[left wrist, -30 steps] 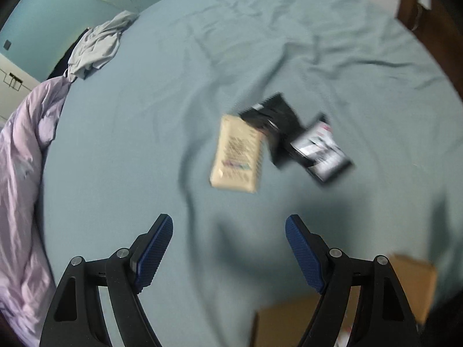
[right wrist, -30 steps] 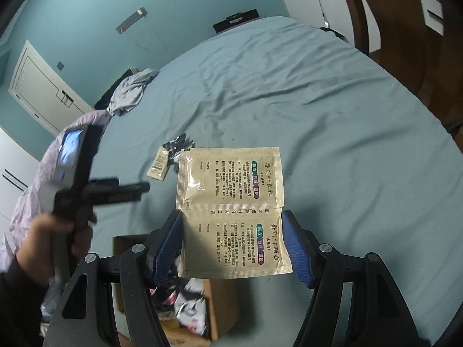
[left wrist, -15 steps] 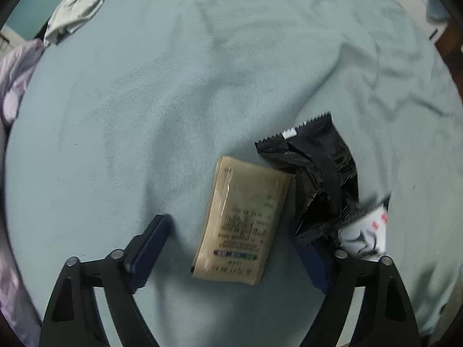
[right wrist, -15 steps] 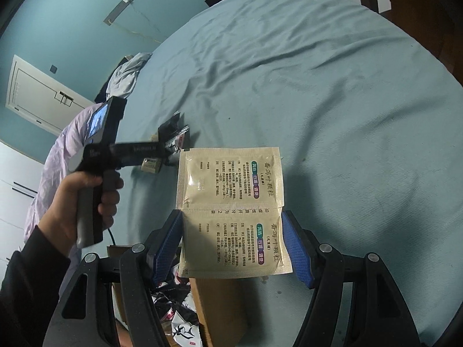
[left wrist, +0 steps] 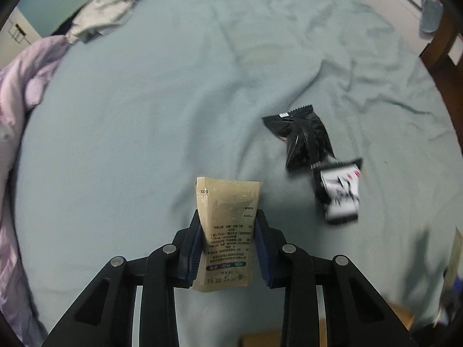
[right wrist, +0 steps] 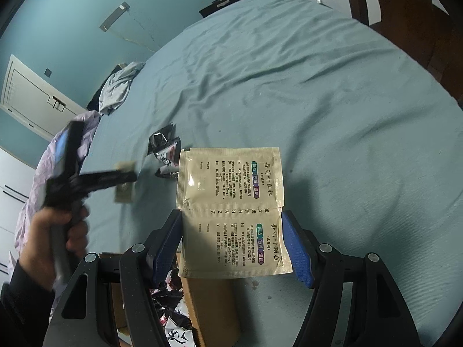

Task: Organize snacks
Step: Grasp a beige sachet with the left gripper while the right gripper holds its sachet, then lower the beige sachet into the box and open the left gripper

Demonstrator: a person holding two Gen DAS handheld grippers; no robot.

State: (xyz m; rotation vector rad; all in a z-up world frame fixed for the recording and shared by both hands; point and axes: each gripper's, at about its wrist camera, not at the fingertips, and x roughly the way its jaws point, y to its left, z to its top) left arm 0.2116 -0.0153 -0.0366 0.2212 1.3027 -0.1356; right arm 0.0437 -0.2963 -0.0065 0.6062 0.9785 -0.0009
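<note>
Lying on the bed (left wrist: 202,72): two dark snack packets (left wrist: 306,141).

The double beige sachet (right wrist: 231,217) in the right wrist view carries Chinese print running sideways: on each half the large characters read 番泻叶颗粒, with a smaller bracketed line beside them, too small to read for certain. Next to the name sit three small coloured tags, green, blue and purple, each with two characters too fine to make out. Columns of small print cover the rest and cannot be read. The single beige sachet (left wrist: 228,231) in the left wrist view shows the same name upside down, and a stamped code "G05" near its top corner.
</note>
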